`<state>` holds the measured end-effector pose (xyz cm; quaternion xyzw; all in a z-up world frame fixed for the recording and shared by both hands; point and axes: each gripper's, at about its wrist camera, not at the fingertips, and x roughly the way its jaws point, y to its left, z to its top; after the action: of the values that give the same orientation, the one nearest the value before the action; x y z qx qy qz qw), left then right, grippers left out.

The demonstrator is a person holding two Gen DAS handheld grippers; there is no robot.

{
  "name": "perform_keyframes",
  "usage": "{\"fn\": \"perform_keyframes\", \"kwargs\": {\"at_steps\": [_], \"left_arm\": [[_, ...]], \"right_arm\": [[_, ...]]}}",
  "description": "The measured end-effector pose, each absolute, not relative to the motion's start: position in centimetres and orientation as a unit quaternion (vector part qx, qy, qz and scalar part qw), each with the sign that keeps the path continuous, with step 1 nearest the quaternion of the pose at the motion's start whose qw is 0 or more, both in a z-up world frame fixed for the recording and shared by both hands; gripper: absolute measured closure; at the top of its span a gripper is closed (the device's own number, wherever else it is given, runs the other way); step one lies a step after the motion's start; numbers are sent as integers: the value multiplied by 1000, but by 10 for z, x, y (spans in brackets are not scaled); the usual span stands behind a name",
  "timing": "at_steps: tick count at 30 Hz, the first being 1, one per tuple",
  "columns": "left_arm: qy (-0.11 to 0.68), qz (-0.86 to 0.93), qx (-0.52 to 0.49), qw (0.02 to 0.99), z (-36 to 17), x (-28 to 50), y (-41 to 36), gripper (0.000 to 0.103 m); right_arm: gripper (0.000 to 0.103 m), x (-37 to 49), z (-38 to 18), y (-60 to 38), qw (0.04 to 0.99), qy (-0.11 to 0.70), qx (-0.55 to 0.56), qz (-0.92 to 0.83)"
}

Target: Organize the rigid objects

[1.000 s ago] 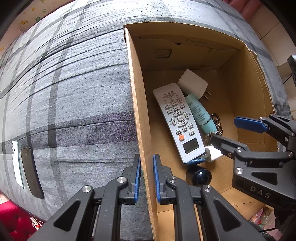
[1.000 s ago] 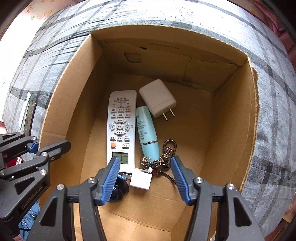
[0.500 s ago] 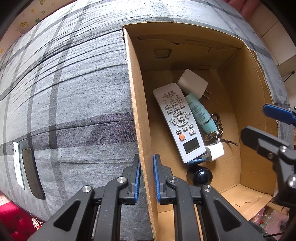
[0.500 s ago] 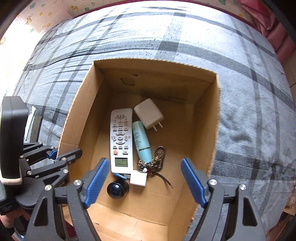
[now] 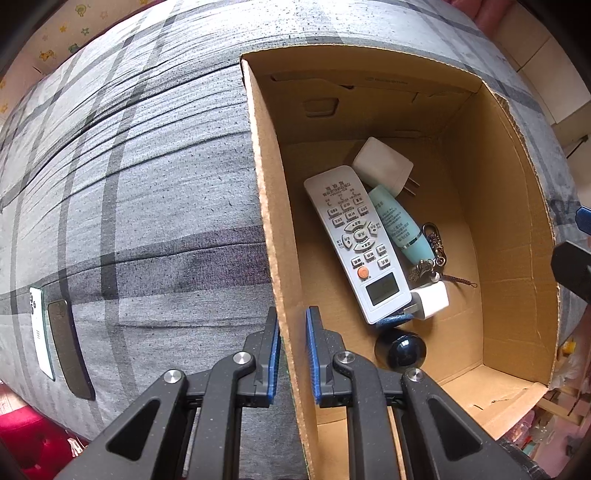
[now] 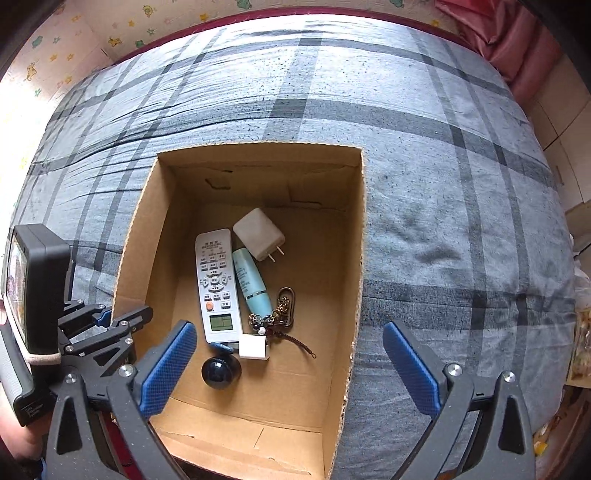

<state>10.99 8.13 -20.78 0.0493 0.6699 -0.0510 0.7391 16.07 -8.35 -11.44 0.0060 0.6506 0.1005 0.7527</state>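
Note:
An open cardboard box [image 5: 509, 229] [image 6: 358, 258] sits on a grey plaid bed. Inside lie a white remote [image 5: 356, 242] [image 6: 217, 284], a white charger [image 5: 382, 166] [image 6: 258, 233], a teal tube [image 5: 399, 225] [image 6: 253, 286], a keychain [image 5: 430, 256] [image 6: 277, 319], a small white plug [image 5: 430, 299] [image 6: 253, 346] and a dark ball [image 5: 400, 349] [image 6: 221, 371]. My left gripper [image 5: 291, 354] [image 6: 122, 319] is shut on the box's left wall [image 5: 275, 229]. My right gripper [image 6: 291, 362] is open and empty, high above the box.
Two phones, one white [image 5: 38, 336] and one dark [image 5: 68, 347], lie on the bedsheet [image 5: 129, 184] [image 6: 443, 203] left of the box. A pink pillow [image 6: 491, 33] lies at the bed's far right corner.
My right gripper has opened wider and risen up out of the box, leaving the keychain and plug on the box floor. The left gripper has stayed clamped on the box wall.

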Motion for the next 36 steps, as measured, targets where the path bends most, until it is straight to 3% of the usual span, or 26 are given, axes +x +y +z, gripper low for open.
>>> {"fn": "perform_keyframes", "kwargs": {"at_steps": [11, 13, 14, 15, 16, 36], "left_arm": [[664, -45, 52, 744, -199, 103, 78, 87], [660, -41, 55, 748, -195, 103, 78, 64], [658, -37, 53, 750, -193, 103, 78, 32], [657, -34, 52, 751, -192, 103, 78, 7], [654, -33, 50, 754, -189, 103, 79, 2], [609, -47, 61, 789, -89, 72, 62, 0]], "right_arm": [[0, 150, -101, -94, 760, 644, 10, 88], [0, 147, -96, -96, 762, 642, 9, 86], [0, 146, -93, -97, 763, 641, 9, 84], [0, 145, -89, -98, 765, 639, 8, 81], [0, 143, -87, -99, 767, 637, 8, 79], [0, 124, 2, -124, 798, 599, 14, 60]]}}
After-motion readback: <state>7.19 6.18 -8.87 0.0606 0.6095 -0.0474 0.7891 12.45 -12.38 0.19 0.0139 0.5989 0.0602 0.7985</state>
